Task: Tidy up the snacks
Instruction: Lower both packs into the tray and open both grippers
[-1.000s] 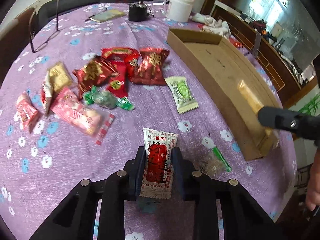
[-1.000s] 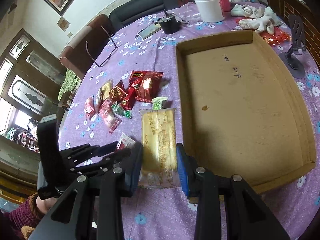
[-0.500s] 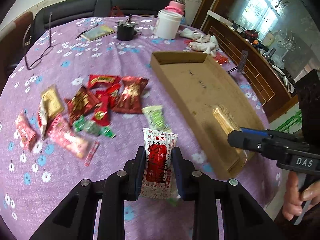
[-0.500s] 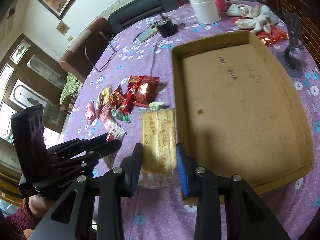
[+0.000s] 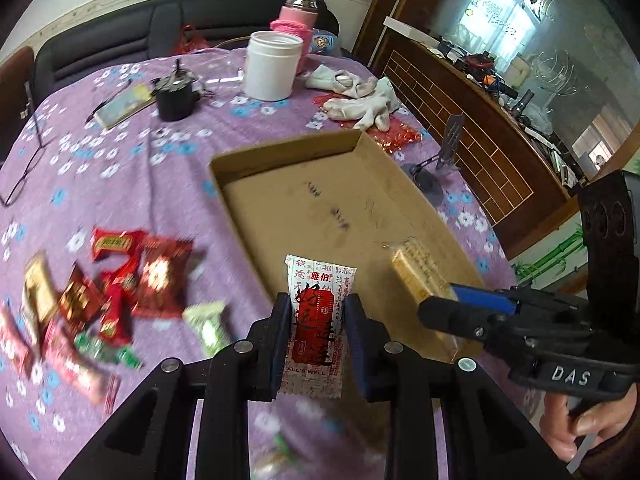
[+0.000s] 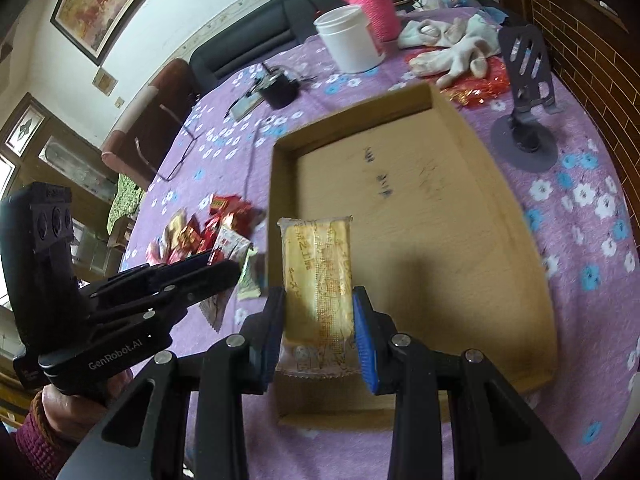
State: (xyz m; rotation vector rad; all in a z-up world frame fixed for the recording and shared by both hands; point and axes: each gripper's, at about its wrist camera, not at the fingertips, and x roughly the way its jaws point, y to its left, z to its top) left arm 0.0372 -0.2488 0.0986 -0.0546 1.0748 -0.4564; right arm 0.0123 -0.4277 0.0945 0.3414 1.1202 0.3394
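Right wrist view: ahead lies a purple flowered tablecloth (image 6: 580,208) carrying a shallow cardboard tray (image 6: 516,216), flat-bottomed, low-walled, its floor bare and wide beyond the fingers. The right gripper (image 6: 320,332) pinches a long yellow crinkly packet (image 6: 316,272) over the tray's near left corner. To its left, the left gripper (image 5: 316,340) clamps a white-and-red printed sachet (image 5: 318,316) upright over the tray's near wall. Left of that, glossy loose snacks (image 5: 132,280) lie heaped on cloth.

"DAS" on right tool (image 5: 436,312); "GenRobot.AI" on left tool (image 6: 224,270)
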